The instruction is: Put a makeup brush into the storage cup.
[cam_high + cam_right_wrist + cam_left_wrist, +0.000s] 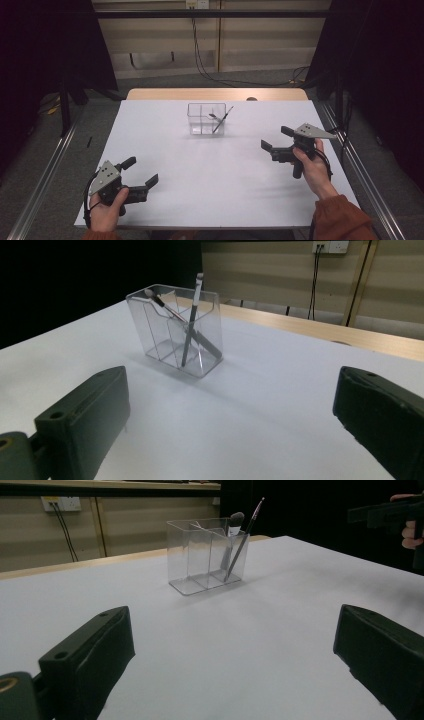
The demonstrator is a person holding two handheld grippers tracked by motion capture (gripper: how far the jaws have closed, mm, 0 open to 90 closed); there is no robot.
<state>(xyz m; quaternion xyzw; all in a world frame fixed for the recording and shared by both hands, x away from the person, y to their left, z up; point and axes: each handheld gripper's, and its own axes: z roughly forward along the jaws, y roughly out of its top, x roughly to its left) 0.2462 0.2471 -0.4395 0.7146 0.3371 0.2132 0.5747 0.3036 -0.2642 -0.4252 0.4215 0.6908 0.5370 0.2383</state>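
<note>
White table (210, 190): one clear organizer (206, 119), two brushes (219, 120), two empty grippers (141, 174).

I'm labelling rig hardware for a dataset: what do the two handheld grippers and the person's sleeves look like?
Both the left gripper and the right gripper are black, with two blocky jaws, a pistol-style handle and a grey three-cornered plate on top. A black cable trails from each. The sleeve on the right arm is rust orange.

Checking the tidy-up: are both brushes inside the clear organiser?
Yes. Both brushes stand leaning in one end compartment of the clear organiser, tips above its rim.
</note>
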